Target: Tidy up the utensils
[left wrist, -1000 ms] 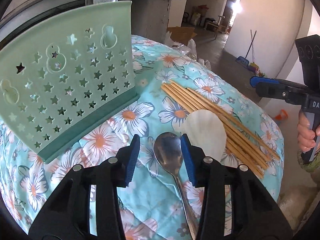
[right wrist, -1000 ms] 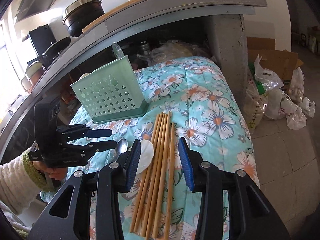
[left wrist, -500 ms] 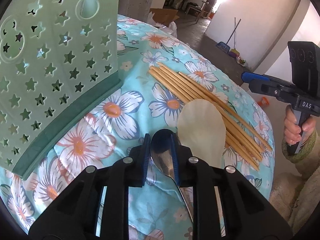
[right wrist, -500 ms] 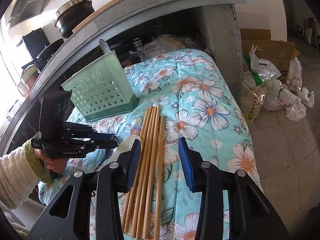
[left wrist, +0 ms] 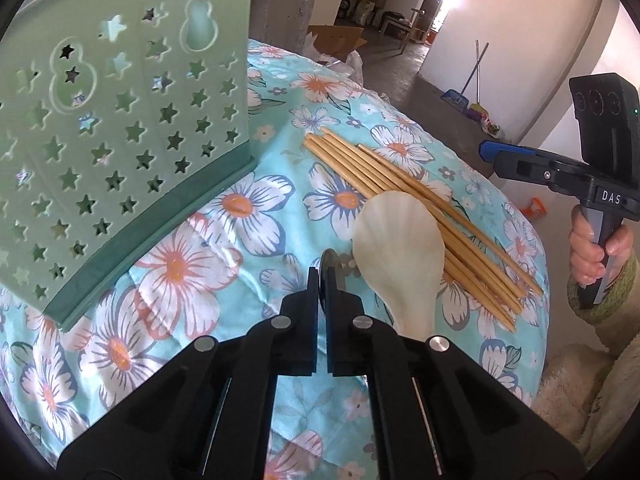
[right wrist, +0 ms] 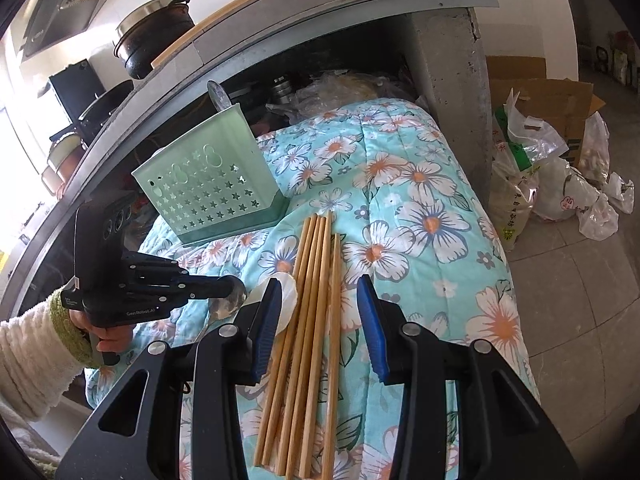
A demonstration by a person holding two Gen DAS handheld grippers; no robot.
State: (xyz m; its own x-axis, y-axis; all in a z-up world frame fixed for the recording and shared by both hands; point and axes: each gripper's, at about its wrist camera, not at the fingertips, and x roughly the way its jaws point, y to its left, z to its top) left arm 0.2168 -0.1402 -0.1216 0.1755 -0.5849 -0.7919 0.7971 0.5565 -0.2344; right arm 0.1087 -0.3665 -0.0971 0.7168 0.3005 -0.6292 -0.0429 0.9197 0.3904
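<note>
Left tool pinches metal spoon edge-on; thin grip may slip. Right tool half-open above chopsticks.

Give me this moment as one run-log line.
left claw: shut on metal spoon | right claw: open over chopsticks | shell spoon: on cloth | green holder: upright

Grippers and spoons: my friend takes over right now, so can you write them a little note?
Left gripper: shut on the metal spoon, edge-on at the cloth.
Right gripper: open, empty, above the chopsticks.
Things: green holder stands at the back of the flowered cloth, one utensil already sticking out. Pale spoon lies partly on the chopsticks.
Done: metal spoon gripped.
Left: probably carry it to the holder, then the pale spoon and chopsticks.
</note>
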